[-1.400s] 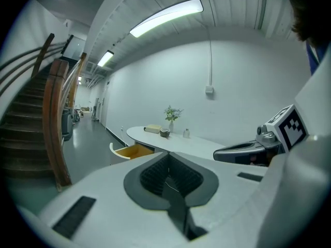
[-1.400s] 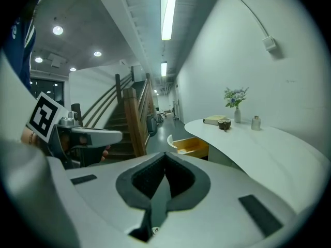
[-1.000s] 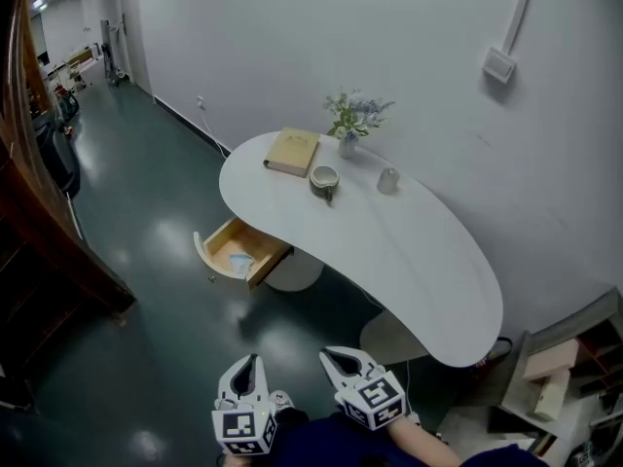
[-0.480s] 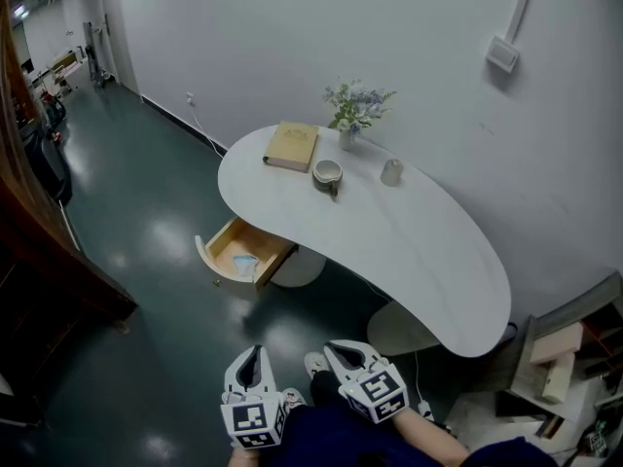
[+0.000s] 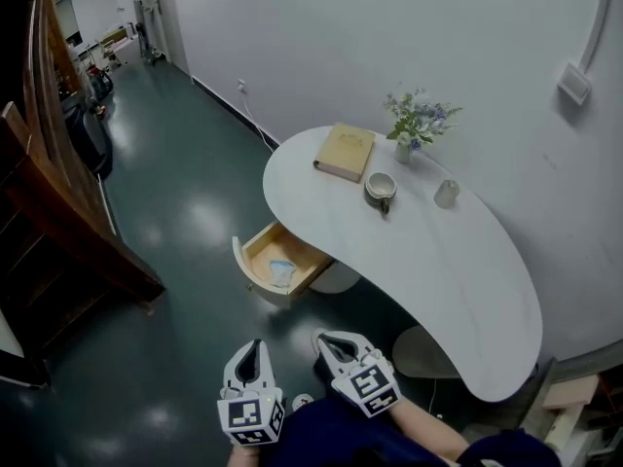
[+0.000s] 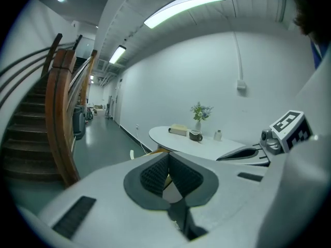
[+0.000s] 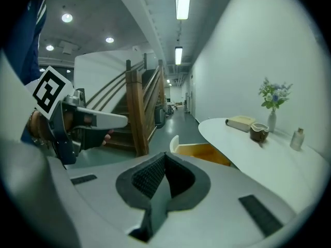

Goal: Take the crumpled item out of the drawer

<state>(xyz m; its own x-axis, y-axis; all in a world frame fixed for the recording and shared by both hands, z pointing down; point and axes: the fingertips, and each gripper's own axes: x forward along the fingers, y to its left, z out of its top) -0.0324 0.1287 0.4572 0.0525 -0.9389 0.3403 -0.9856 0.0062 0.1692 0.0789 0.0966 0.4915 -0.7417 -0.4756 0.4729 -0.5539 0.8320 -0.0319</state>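
staircase [image 5: 68, 232]: wooden, far left, well apart from the work area; no factor.
left tongs [image 5: 254, 346]: closed tip to tip, nothing between; low in head view, well apart from the target.
drawer [image 5: 265, 249]: pulled out from under the bench's left end, open top, wood interior.
crumpled item [image 5: 282, 272]: pale blue-white wad lying inside the drawer, toward its right side; untouched.
right tongs [image 5: 326, 340]: closed too, empty; beside the left pair, aimed roughly at the drawer.
bench [image 5: 438, 270]: white, kidney-shaped; book [image 5: 343, 152], cup [image 5: 380, 188], vase [image 5: 403, 151] and small jar [image 5: 446, 194] on top, none in the way.
stage: approach only, no reach started.
risk 1: arriving with tongs closed, so tips shove the wad deeper instead of gripping; need opening first.
risk 2: bench edge overhangs the drawer's back; a steep entry likely clips it.
risk 3: wad looks light and soft; a shallow pinch probably catches one fold and drops it on lift.
risk 4: contact with the drawer front could nudge it shut.
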